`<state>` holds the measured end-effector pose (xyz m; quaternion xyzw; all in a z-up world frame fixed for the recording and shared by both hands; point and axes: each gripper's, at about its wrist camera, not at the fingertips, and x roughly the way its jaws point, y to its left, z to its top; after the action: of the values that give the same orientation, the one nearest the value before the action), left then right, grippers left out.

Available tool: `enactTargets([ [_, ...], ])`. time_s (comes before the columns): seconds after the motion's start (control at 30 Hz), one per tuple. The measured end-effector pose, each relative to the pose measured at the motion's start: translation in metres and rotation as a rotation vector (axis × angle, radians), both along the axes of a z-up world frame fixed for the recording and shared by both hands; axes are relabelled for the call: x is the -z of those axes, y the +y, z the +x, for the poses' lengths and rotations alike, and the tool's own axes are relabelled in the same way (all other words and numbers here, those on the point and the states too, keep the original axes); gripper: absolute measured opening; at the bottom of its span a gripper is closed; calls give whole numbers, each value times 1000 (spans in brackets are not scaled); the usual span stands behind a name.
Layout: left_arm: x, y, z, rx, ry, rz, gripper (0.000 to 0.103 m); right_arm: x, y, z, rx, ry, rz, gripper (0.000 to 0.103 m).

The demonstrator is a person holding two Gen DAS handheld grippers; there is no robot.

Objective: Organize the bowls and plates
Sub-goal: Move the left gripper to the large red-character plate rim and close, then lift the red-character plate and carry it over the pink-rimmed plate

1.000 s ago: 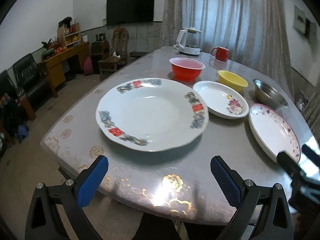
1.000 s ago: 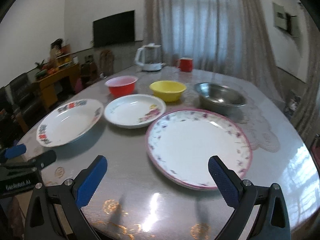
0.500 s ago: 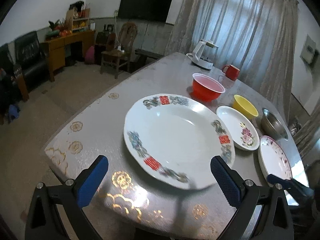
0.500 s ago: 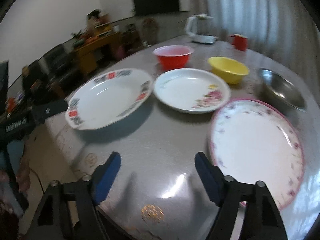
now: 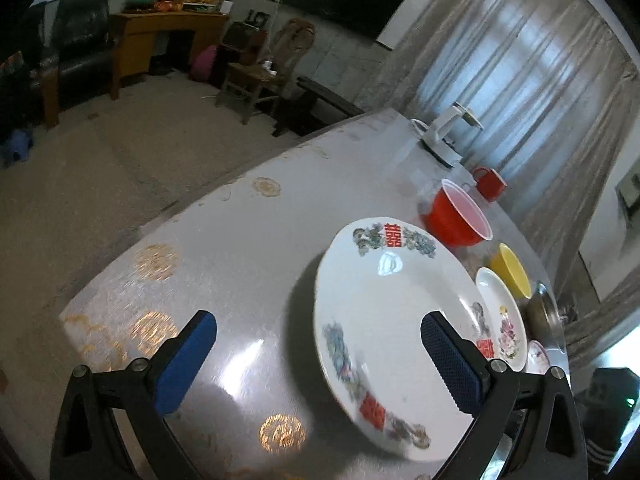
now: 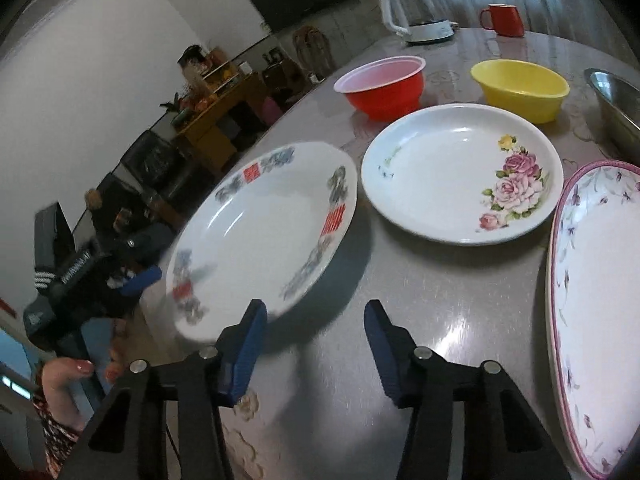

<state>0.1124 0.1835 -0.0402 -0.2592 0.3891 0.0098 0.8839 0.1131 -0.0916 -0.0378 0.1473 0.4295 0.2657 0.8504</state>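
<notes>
A large white plate with red and blue rim marks lies near the table's corner. My left gripper is open and empty at its left edge, the right finger over the plate. My right gripper is open and empty at the plate's near edge. A rose-patterned plate, a pink-rimmed plate, a red bowl, a yellow bowl and a steel bowl stand beyond.
A white kettle and a red mug stand at the table's far end. The table edge drops to the floor on the left. The left gripper's body shows in the right wrist view.
My left gripper has swung left around the big plate's corner of the table. My right gripper has moved left toward that plate and its jaws have narrowed.
</notes>
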Motion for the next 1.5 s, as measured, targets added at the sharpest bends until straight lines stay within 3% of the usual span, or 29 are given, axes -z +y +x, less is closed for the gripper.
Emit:
enactTargets([
  [0.23,5,-4,19,53,-44,-7,98,5,2,18,20,39,79,36],
  [0.3,7,-8,26,78,-32,9,86,10,8,23,30,51,78,36],
  [0.43,11,-18,34,136,-20,35,76,17,10,31,39,69,129,35],
  [0.63,16,-23,38,165,-36,20,68,19,20,37,23,34,122,34],
  [0.73,18,-30,40,180,-48,60,56,18,28,37,-4,-12,84,32],
  [0.8,18,-40,38,193,-61,148,55,15,37,35,-30,-67,16,32],
  [0.9,20,-60,31,213,-80,360,56,12,47,33,-29,-89,-61,32],
  [1.1,22,-54,22,220,-98,367,56,12,46,34,-21,-99,-86,28],
  [1.2,23,-60,9,239,-138,414,57,11,45,33,-31,-105,-93,27],
  [1.5,24,-74,-20,245,-188,397,57,7,34,14,-52,-145,-137,27],
])
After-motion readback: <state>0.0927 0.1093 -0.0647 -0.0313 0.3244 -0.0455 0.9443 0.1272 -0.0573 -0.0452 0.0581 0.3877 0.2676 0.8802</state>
